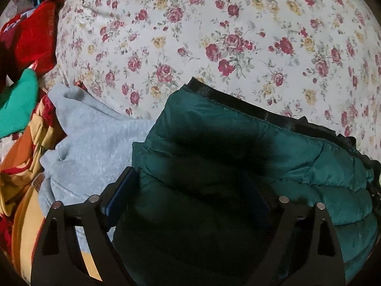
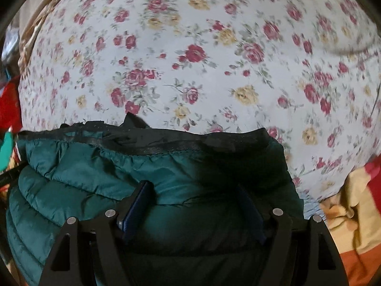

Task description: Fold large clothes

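A dark green quilted jacket [image 1: 238, 128] with a black hem band lies bunched on the flowered sheet, and its padded bulk fills the lower part of both wrist views. My left gripper [image 1: 190, 178] stands wide over it. The jacket bulges up between the blue pads [image 1: 121, 190], which do not pinch it. In the right wrist view the same jacket [image 2: 83, 164] is clamped by my right gripper [image 2: 193, 186]. Its blue pads [image 2: 137, 205] dig into a thick fold just below the hem band.
The white sheet with red and yellow roses [image 1: 214, 23] stretches ahead of both grippers. Left of the jacket are a grey sweatshirt [image 1: 95, 138], a red garment [image 1: 28, 38], a bright green one [image 1: 19, 104] and orange-yellow cloth [image 1: 23, 166]. More yellow-orange cloth [image 2: 352, 214] lies at the right.
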Action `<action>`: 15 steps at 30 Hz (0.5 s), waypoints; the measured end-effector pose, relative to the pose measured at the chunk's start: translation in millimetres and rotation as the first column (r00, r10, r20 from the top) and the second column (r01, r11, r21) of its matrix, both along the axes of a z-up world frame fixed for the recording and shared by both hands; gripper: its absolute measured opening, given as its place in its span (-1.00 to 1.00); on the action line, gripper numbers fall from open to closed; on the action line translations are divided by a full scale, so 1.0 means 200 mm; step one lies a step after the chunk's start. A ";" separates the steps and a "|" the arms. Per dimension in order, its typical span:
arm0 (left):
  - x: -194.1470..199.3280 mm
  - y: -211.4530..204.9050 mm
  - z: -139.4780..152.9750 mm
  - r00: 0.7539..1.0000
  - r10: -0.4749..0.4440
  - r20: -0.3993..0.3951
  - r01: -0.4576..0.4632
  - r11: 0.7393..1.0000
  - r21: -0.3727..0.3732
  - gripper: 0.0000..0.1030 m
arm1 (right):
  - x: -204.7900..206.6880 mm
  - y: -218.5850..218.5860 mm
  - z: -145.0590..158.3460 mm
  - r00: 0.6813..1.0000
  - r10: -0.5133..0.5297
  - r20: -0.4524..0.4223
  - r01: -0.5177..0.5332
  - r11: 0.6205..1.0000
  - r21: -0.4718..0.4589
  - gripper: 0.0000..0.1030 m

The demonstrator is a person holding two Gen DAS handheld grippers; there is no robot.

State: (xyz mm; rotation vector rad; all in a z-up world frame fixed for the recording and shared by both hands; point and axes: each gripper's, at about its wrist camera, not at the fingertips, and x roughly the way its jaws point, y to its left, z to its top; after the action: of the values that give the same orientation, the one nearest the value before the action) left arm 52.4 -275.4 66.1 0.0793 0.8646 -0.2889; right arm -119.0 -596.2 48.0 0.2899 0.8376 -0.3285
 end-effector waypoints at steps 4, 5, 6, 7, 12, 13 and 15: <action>0.02 0.02 -0.02 0.999 0.018 -0.033 -0.020 0.999 -0.034 0.87 | -0.06 0.02 0.06 1.000 -0.005 0.008 0.005 1.000 -0.006 0.41; 0.02 0.03 -0.02 0.999 0.020 -0.039 -0.021 0.999 -0.042 0.87 | -0.09 0.03 0.09 1.000 -0.005 0.020 0.005 1.000 -0.006 0.41; 0.02 0.03 -0.02 0.999 0.019 -0.039 -0.021 0.999 -0.045 0.87 | -0.14 0.05 0.13 0.999 0.000 0.041 0.001 1.000 -0.006 0.41; 0.01 0.03 -0.02 0.999 0.018 -0.037 -0.020 0.999 -0.043 0.87 | -0.20 0.06 0.17 0.998 0.007 0.069 -0.006 1.000 -0.004 0.41; 0.01 0.02 -0.02 0.999 0.020 -0.031 -0.021 0.999 -0.042 0.87 | -0.33 0.03 0.17 0.998 -0.020 0.061 0.020 1.000 -0.003 0.41; 0.01 0.02 -0.02 0.999 0.020 -0.032 -0.021 0.999 -0.042 0.88 | -0.33 0.00 0.13 0.999 -0.023 0.045 0.023 1.000 0.014 0.41; 0.01 0.02 -0.02 0.999 0.022 -0.030 -0.023 0.999 -0.043 0.88 | -0.32 -0.02 0.07 0.999 -0.024 0.031 0.023 0.999 0.038 0.41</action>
State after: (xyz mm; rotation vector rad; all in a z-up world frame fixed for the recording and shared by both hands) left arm 54.5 -271.1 61.1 0.0249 0.8880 -0.2887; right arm -182.1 -599.3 62.2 0.3395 0.8101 -0.3292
